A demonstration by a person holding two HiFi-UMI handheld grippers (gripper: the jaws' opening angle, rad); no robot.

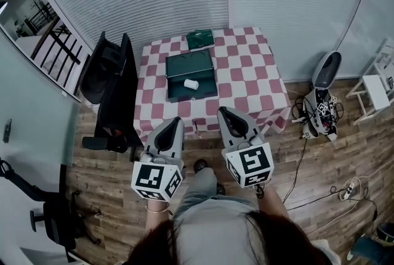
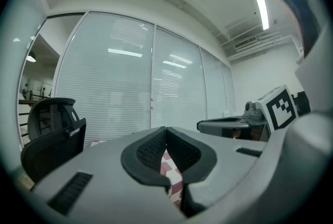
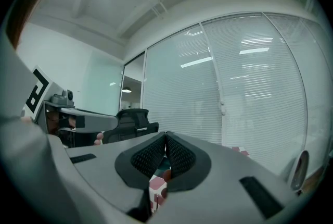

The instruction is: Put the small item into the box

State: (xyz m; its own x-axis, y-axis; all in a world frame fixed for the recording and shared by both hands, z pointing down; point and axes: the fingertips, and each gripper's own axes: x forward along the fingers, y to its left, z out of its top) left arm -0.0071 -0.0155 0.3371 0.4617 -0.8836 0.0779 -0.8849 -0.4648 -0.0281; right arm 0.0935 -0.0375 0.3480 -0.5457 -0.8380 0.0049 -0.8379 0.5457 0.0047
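- The small white item (image 1: 191, 84), a stubby pale thing lying on its side, rests on the dark green flat box (image 1: 192, 66), which lies open near the middle of the table.
- The head view is too far off to show whether the item lies in the box's compartment or on the face of its opened lid; it sits on the half nearer the person.
- A smaller dark green piece (image 1: 200, 39) lies just beyond the box, at the far edge of the table with the red-and-white chequered cloth (image 1: 252, 76).
- The left gripper (image 1: 173, 122) has its jaws pressed together with nothing between them. Its own view shows only a sliver of chequered cloth below the pads (image 2: 151, 150).
- The right gripper (image 1: 224, 111) is likewise closed and empty, its ribbed pads (image 3: 179, 155) meeting at the tip.
- Both grippers are held level, side by side, on the near side of the table and well apart from the box and the item.
- A black mesh office chair (image 1: 111, 69) stands just beside the table's left edge, clear of the reach line.
- Judged from this, no grasp is in hand; this looks like the standby before a reach.
- If the item is on the lid, the next move calls for opening one gripper, carrying it forward over the near table edge and lowering onto the item. A round, light thing like this may roll away from a slanted pinch.
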